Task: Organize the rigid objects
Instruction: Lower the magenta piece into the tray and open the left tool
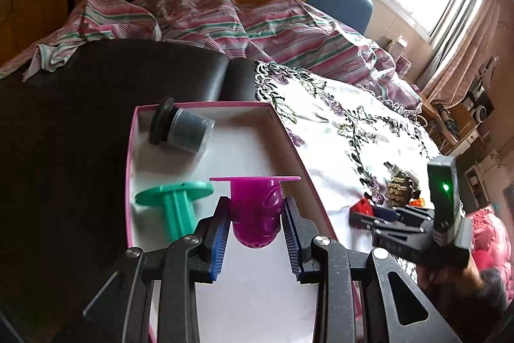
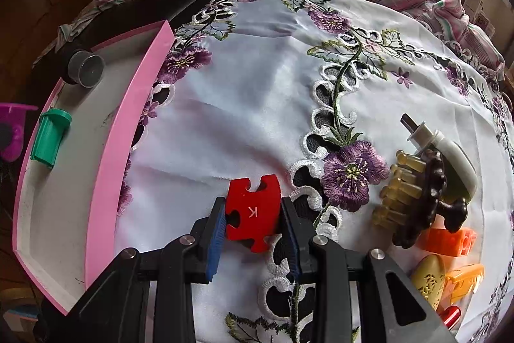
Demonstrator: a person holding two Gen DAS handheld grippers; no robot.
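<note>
My left gripper (image 1: 256,208) is shut on a magenta plastic cup-shaped piece (image 1: 256,208) and holds it over the pink-edged white box (image 1: 221,108). In the box lie a green flanged piece (image 1: 175,201) and a grey capsule with a black rim (image 1: 184,130). My right gripper (image 2: 253,211) is shut on a red puzzle-shaped block marked K (image 2: 252,209), just above the embroidered cloth. It shows in the left wrist view too (image 1: 363,208). The box (image 2: 102,156) is left of it, with the green piece (image 2: 49,137) and the capsule (image 2: 86,69) inside.
To the right of the red block lie a brown hair claw (image 2: 424,201), a white bottle (image 2: 449,156), orange blocks (image 2: 446,241) and a yellow perforated piece (image 2: 427,282). The white flowered cloth (image 2: 257,85) covers the surface. Striped bedding (image 1: 257,24) lies behind.
</note>
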